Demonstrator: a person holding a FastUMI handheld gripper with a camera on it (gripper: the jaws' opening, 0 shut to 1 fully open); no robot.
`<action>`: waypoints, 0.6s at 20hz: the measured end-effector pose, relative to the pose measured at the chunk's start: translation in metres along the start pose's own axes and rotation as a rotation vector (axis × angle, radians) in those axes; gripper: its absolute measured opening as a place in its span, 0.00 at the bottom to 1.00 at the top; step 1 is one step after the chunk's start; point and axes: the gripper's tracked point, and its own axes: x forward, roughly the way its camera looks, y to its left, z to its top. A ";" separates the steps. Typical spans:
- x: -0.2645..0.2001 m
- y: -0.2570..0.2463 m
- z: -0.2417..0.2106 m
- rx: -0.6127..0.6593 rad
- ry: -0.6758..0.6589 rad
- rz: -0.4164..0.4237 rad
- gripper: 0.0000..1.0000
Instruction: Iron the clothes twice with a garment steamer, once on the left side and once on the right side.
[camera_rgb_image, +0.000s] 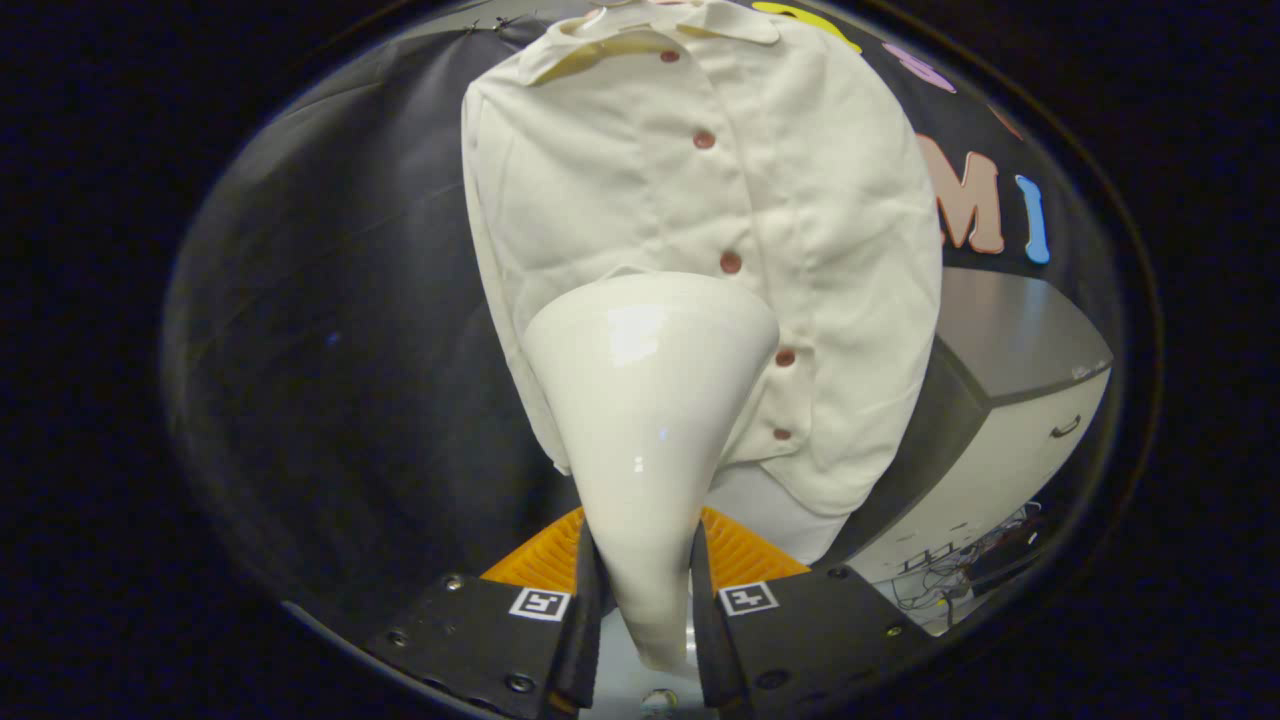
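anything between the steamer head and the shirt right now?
Nothing visible. The gripper is shut on the steamer, whose wide head points at the hanging shirt, on the side left of the buttons.

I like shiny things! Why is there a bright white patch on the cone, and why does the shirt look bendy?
Gripper view: lamp glare on the glossy steamer held in the tool; the fisheye lens bulges the shirt.
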 end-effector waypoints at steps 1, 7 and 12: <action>-0.019 0.001 0.016 -0.010 -0.024 0.003 0.40; -0.115 -0.006 0.095 -0.087 -0.150 0.021 0.40; -0.132 -0.040 0.158 -0.058 -0.228 0.030 0.39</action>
